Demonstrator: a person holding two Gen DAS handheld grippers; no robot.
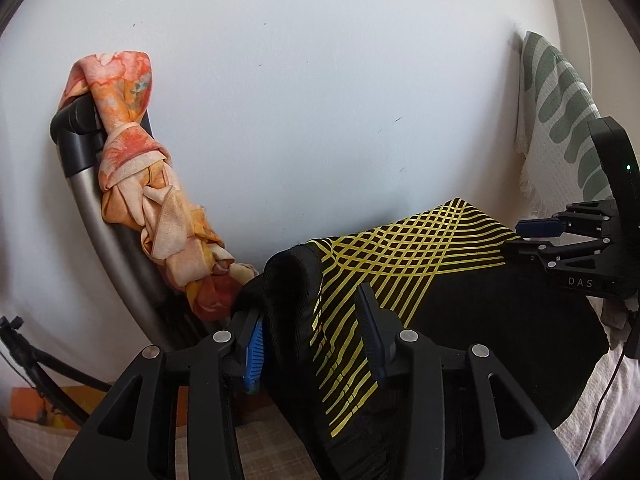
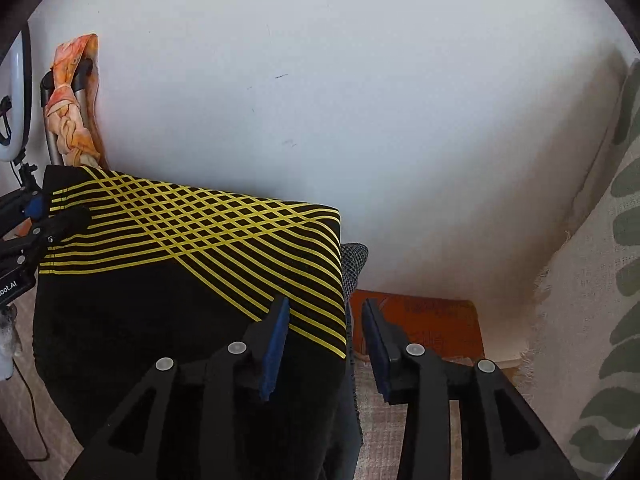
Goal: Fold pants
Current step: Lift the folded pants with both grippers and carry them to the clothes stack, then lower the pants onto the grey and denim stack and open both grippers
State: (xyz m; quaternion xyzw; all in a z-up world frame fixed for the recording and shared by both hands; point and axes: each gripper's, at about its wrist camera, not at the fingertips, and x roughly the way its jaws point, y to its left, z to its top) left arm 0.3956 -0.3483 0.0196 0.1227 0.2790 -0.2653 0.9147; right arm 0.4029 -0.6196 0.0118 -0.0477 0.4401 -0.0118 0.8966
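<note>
Pants [image 2: 192,280] folded into black-and-yellow block on bed [image 1: 600,392], near wall. Left gripper [image 1: 316,328] jaws open, astride raised fold, pads clear. Right gripper [image 2: 326,340] jaws open at block's edge. Probably final squaring left.

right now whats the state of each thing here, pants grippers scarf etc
pants: black with yellow lines, folded over, lying flat
left gripper: open, pants edge bunched between the pads, not clamped
right gripper: open, astride the pants' right edge, not clamped
orange scarf: knotted, hanging on a chair frame
green patterned cloth: draped by the wall
</note>
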